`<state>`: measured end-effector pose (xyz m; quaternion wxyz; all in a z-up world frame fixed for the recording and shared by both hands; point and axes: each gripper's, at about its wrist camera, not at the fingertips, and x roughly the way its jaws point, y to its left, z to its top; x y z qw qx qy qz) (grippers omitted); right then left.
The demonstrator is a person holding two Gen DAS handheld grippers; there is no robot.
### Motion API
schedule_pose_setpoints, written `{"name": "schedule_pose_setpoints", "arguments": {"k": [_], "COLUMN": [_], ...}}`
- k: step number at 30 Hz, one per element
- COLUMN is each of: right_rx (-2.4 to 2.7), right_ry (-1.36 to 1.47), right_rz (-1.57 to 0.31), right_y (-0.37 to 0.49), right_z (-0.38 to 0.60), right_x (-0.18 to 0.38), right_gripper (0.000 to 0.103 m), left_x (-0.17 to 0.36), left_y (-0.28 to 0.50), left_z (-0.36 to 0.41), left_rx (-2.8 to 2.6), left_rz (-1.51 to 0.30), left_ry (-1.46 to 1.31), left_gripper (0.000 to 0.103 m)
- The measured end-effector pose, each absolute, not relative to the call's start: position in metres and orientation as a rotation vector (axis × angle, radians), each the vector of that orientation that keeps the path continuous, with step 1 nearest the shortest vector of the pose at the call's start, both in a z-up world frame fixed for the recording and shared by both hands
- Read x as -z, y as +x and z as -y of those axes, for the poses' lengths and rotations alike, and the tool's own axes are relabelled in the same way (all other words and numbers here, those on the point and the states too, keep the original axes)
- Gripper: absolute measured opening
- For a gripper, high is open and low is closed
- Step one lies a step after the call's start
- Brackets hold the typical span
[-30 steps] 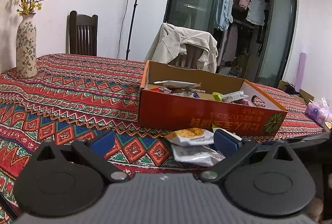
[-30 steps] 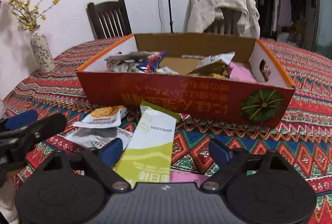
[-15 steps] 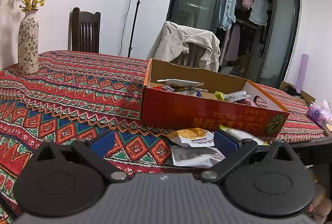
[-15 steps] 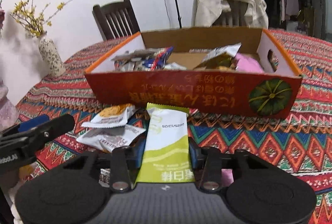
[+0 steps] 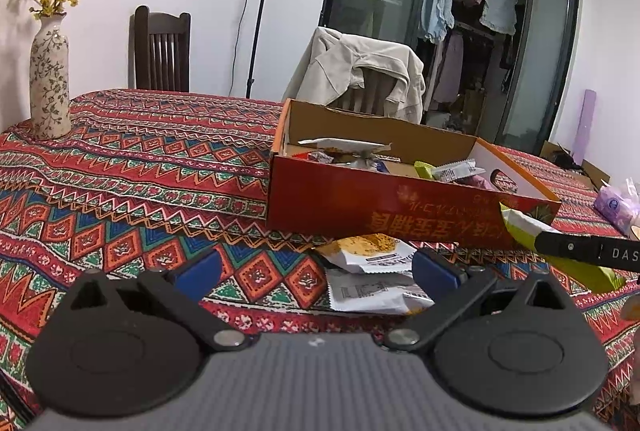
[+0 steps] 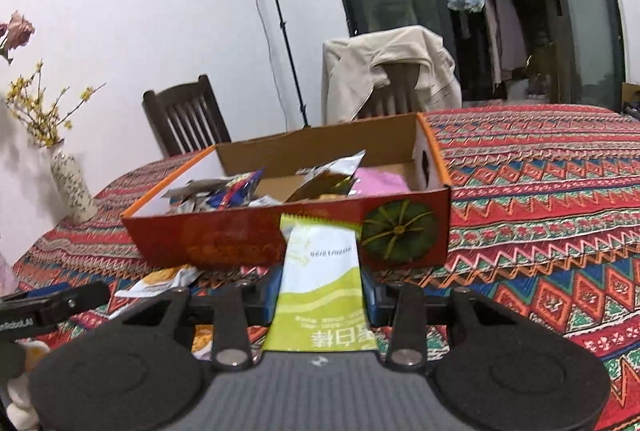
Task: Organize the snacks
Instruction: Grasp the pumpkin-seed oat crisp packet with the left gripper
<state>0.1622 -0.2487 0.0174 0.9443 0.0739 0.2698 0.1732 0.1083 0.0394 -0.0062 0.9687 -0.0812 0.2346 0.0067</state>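
An open orange cardboard box (image 5: pixel 384 207) (image 6: pixel 248 239) holds several snack packets on the patterned tablecloth. My right gripper (image 6: pixel 320 291) is shut on a green-and-white snack packet (image 6: pixel 320 271), lifted off the table in front of the box; the packet also shows in the left wrist view (image 5: pixel 532 231). My left gripper (image 5: pixel 316 271) is open and empty, low over the table. Between its fingers lie an orange-and-white packet (image 5: pixel 368 251) and a white packet (image 5: pixel 372 291), in front of the box.
A flowered vase (image 5: pixel 50 79) (image 6: pixel 74 187) stands at the far left of the table. Two chairs stand behind it, one draped with a beige jacket (image 5: pixel 360 71). A purple tissue pack (image 5: pixel 616 203) lies at the right edge.
My right gripper closed on the green-and-white packet and lifted it off the table toward the box. My left gripper stayed open and shifted only slightly.
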Motion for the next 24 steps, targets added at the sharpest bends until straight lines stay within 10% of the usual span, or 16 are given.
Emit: {"name": "schedule_pose_setpoints", "arguments": {"k": [24], "right_rx": [-0.357], "right_ry": [0.168], "right_rz": [-0.432], "right_y": [0.144], "right_z": [0.255], "right_x": [-0.016], "right_gripper": [0.038], "left_x": [0.001], "left_y": [0.194], "left_z": [0.013], "left_rx": [-0.127], "left_rz": [-0.699], "left_ry": [-0.086], "left_gripper": [0.103]}}
